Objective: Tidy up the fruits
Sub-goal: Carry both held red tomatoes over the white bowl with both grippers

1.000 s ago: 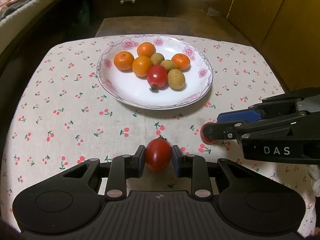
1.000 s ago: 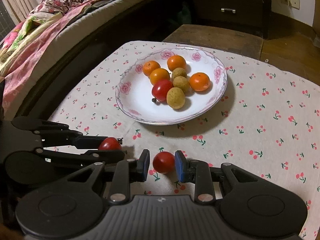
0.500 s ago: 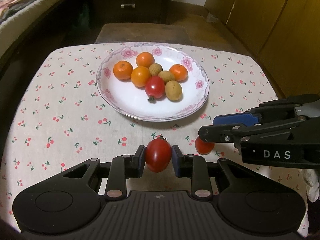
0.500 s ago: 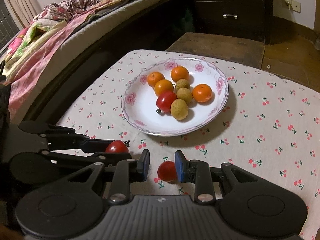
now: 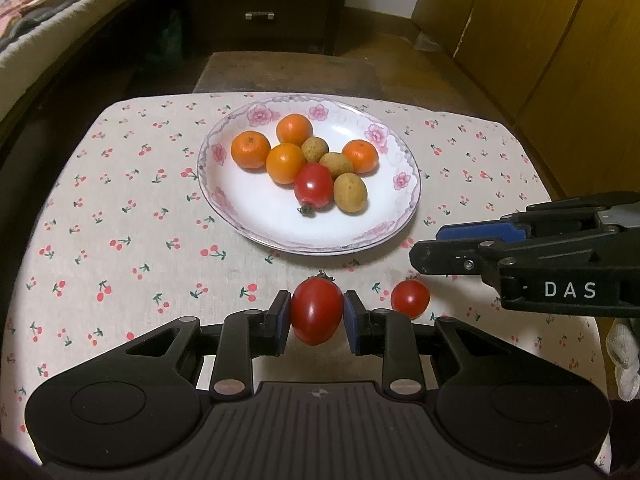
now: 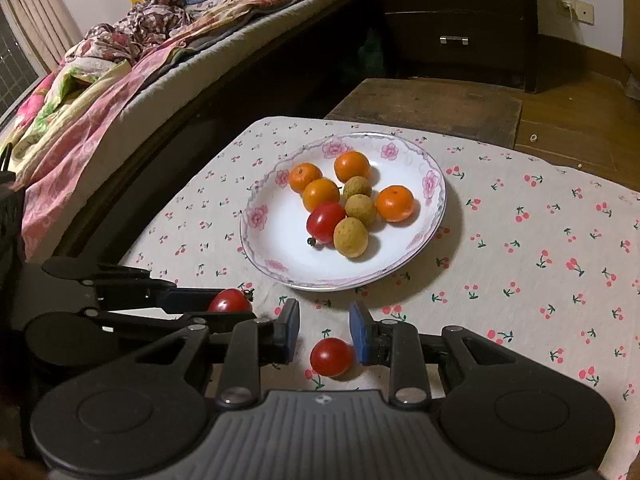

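Left wrist view: an oval tomato [image 5: 316, 310] is clamped between the left gripper [image 5: 316, 316] pads above the cherry-print tablecloth [image 5: 120, 216]. A smaller tomato [image 6: 331, 356] lies loose beneath the spread right gripper [image 6: 324, 330], near the fruit plate [image 6: 280, 248].

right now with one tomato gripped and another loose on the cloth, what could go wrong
1. The left gripper pinches the large tomato by its sides; too hard a squeeze could split it.
2. The small tomato lies loose between the right gripper's open jaws, nearer the right one; closing off-centre may roll it away.
3. The plate already holds a fruit cluster; dropping a tomato in could scatter it.
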The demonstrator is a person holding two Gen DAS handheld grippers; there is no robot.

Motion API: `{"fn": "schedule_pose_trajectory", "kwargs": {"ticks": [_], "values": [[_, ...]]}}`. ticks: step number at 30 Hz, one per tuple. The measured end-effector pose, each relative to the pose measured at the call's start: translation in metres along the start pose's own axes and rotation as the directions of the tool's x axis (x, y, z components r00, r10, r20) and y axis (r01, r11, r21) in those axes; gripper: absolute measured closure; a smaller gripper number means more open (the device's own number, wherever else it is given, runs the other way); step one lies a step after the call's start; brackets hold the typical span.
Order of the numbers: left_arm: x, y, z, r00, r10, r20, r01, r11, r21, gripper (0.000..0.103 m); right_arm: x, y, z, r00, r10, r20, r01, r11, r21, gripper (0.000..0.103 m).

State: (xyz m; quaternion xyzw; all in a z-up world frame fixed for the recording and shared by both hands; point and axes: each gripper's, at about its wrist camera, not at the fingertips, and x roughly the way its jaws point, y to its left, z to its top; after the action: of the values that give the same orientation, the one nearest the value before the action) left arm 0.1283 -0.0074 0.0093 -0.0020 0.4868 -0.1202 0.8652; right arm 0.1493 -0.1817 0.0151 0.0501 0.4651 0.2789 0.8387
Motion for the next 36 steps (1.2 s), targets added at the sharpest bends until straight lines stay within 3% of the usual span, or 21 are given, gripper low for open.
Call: {"fn": "schedule_pose_trajectory", "kwargs": {"ticks": [6, 15, 24, 36], "values": [[0.002, -0.001, -0.001, 1.0, 0.0, -0.009, 0.0, 1.0, 0.004, 0.067, 0.014, 0.006, -0.01, 0.997, 0.003, -0.075, -0.005, 0.999, -0.037, 0.075], [0.009, 0.001, -0.003, 1.0, 0.007, -0.026, -0.007, 1.0, 0.003, 0.067, 0.03, 0.006, -0.018, 0.992, -0.028, -0.119, 0.021, 0.998, -0.062, 0.074], [0.01, 0.001, -0.004, 0.999, 0.006, -0.033, -0.006, 1.0, 0.003, 0.067, 0.036, 0.01, -0.022, 0.99, -0.079, -0.118, 0.066, 0.992, -0.107, 0.074], [0.008, 0.0, -0.003, 0.999, 0.005, -0.032, -0.005, 1.0, 0.002, 0.067, 0.025, 0.013, -0.016, 0.994, -0.069, -0.08, 0.061, 0.993, -0.105, 0.074]]}}
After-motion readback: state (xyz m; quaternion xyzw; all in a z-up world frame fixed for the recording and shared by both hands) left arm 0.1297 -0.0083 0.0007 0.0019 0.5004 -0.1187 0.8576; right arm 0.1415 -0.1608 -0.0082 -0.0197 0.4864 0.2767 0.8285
